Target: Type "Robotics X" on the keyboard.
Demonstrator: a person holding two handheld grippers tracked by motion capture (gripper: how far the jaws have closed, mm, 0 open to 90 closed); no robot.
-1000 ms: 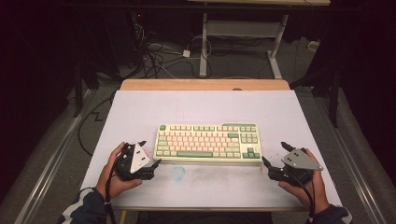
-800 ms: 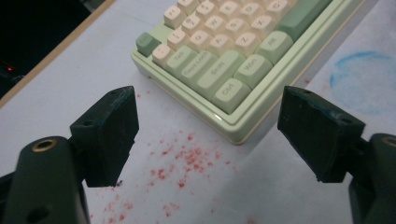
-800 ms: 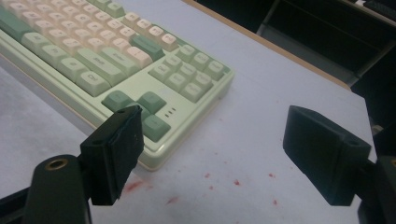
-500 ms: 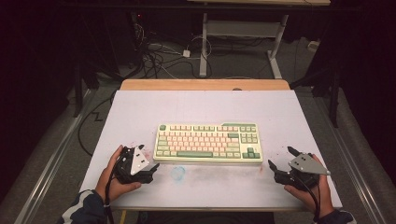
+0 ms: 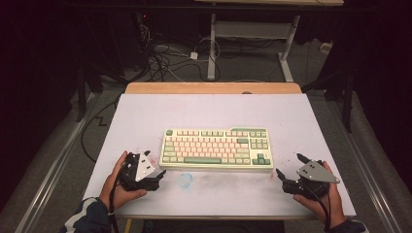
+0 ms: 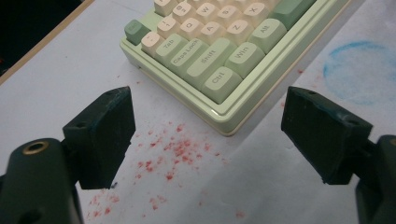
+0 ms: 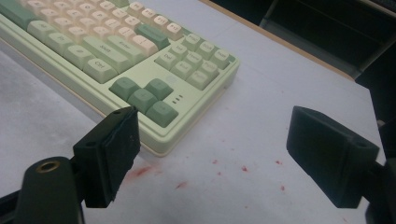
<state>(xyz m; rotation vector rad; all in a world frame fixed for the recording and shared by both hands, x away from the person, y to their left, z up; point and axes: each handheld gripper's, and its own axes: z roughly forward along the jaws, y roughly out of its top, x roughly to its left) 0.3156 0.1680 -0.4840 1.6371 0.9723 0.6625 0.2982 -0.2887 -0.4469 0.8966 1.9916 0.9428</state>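
Note:
A pale green keyboard point(image 5: 216, 148) with cream and green keys lies flat in the middle of the white table point(image 5: 214, 114). My left gripper point(image 5: 154, 166) rests on the table just off the keyboard's near left corner, open, with nothing between its jaws. In the left gripper view the left gripper point(image 6: 208, 107) frames that corner of the keyboard point(image 6: 210, 51) by the Ctrl key. My right gripper point(image 5: 289, 165) sits open and empty off the near right corner. In the right gripper view the right gripper point(image 7: 215, 121) looks at the arrow-key end of the keyboard point(image 7: 116, 51).
Red specks point(image 6: 177, 149) dot the table by both near corners of the keyboard. A faint blue ring smudge point(image 5: 184, 179) lies in front of the space bar. A wooden strip point(image 5: 214, 88) edges the far side. Cables point(image 5: 160, 60) and a desk frame lie on the floor beyond.
My right gripper has drawn slightly back toward the near edge and to the right. The left gripper has barely shifted. The keyboard has not moved.

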